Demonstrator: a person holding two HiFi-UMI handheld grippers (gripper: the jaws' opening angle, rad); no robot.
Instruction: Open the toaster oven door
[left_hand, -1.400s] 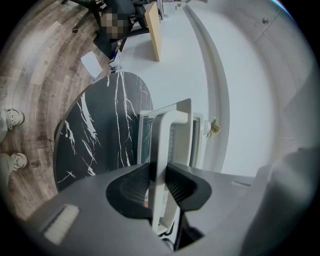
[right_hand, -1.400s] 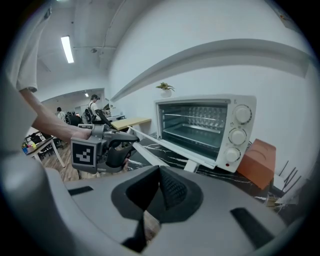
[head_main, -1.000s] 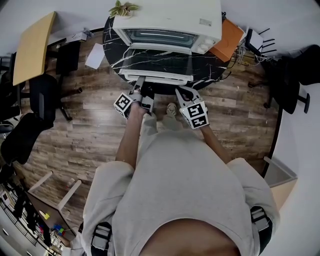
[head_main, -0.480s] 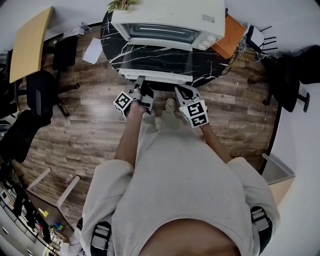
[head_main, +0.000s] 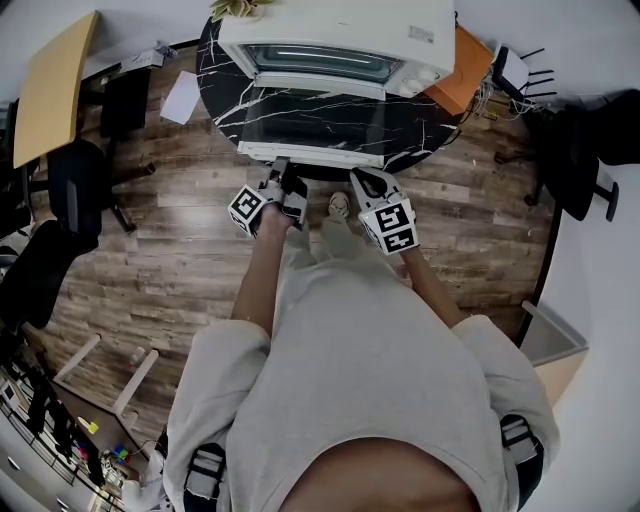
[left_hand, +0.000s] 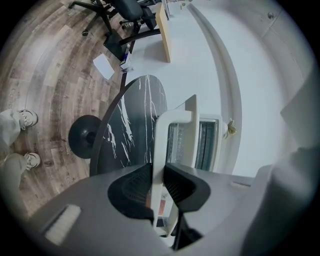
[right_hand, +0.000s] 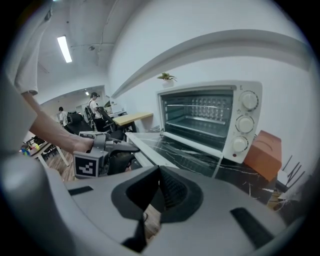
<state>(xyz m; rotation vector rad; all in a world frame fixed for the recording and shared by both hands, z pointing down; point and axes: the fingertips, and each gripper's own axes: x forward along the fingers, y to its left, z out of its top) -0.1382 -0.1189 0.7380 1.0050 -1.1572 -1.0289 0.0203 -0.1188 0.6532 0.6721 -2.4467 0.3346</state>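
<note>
Clearly my left hand-held gripper (head_main: 283, 172), jaws just closing, pinches the door handle (head_main: 320, 153) running crosswise along the near edge of the lowered toaster oven door (head_main: 310, 118); my right hand-held gripper (head_main: 366, 181) hangs beside it, shut and empty.

No words, brands or numbers can be read anywhere.

- Small grey label (head_main: 420, 35) on top of the toaster oven (head_main: 340, 25), far right: print too small to read.
- Three dials (right_hand: 246, 122) on the oven's right front: the marks around them are too fine to make out.
- The cubes (head_main: 246, 208) on the left claw (head_main: 281, 172) and right claw (head_main: 362, 180) carry black-and-white square code patterns, no letters.
</note>
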